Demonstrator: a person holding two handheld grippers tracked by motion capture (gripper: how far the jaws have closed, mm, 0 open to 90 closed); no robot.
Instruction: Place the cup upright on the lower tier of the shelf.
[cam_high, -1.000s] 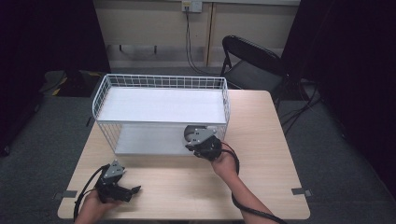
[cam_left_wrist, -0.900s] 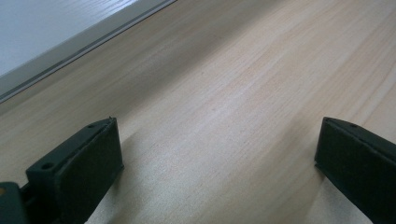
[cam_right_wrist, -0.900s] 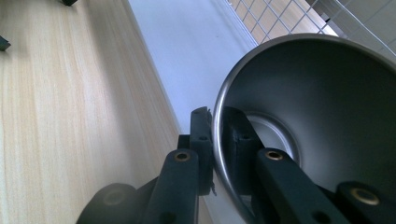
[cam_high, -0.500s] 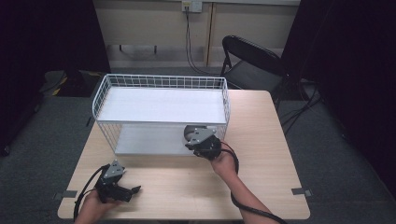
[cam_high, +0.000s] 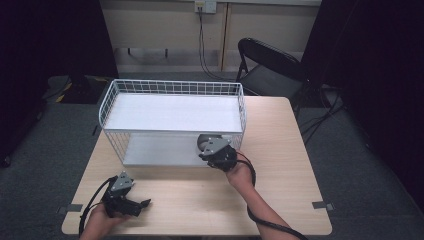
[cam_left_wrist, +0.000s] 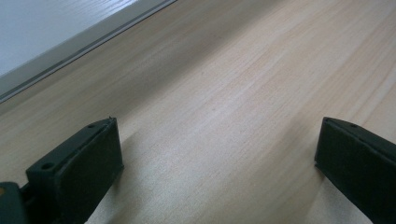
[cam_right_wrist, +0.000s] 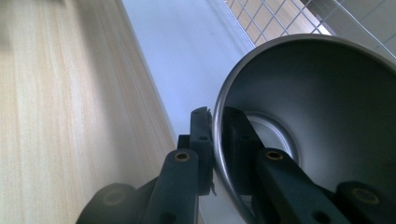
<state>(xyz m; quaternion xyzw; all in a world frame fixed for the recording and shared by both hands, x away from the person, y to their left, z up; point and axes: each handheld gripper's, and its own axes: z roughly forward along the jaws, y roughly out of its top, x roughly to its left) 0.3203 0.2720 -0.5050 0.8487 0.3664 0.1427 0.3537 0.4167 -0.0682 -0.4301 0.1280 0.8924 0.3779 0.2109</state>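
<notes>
A steel bowl (cam_right_wrist: 317, 107) hangs tilted over the white lower shelf (cam_right_wrist: 187, 51) of a wire rack (cam_high: 172, 107). My right gripper (cam_right_wrist: 215, 116) is shut on the bowl's rim, one jaw inside and one outside. In the high view the right gripper (cam_high: 212, 149) sits at the rack's front right corner, with the bowl (cam_high: 203, 141) just under the upper shelf. My left gripper (cam_high: 140, 204) rests near the table's front left edge. In the left gripper view it (cam_left_wrist: 219, 140) stands wide open over bare wood, holding nothing.
The rack stands on a light wooden table (cam_high: 280, 150) and takes up its back left part. A black folding chair (cam_high: 272, 67) stands behind the table at the right. Cables trail from both grippers toward the front edge.
The right gripper has edged slightly left and toward the rack with the bowl. The left gripper has stayed put.
</notes>
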